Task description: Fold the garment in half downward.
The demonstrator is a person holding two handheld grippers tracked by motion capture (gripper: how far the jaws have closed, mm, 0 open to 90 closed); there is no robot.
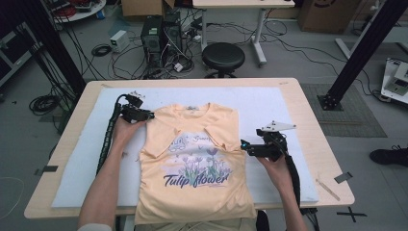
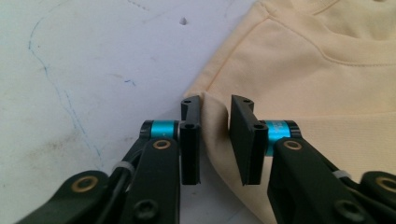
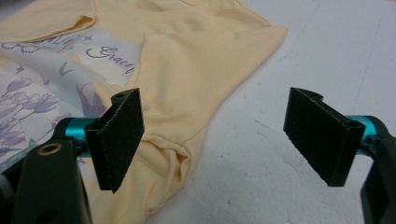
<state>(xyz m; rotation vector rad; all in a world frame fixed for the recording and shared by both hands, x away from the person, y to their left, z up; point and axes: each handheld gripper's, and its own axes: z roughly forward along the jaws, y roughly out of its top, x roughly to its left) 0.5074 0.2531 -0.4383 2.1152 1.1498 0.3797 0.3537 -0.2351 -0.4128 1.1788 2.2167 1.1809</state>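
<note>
A peach T-shirt (image 1: 192,163) lies face up on the white mat (image 1: 284,103) covering the bench (image 1: 308,91), both sleeves folded inward. At its far left shoulder, the left tool (image 2: 215,140) has its jaws narrowed around a fabric fold, not visibly pressing it. The right tool (image 3: 224,140) is spread wide at the right edge.

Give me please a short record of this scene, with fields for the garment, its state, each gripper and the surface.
garment: yellow T-shirt with tulip print
state: flat, print up, both sleeves folded inward
left gripper: at the shirt's shoulder corner, a fold of cloth between nearly closed jaws; whether they pinch it is unclear
right gripper: jaws wide open, over the shirt's edge, holding nothing
surface: white mat on a wooden table
</note>
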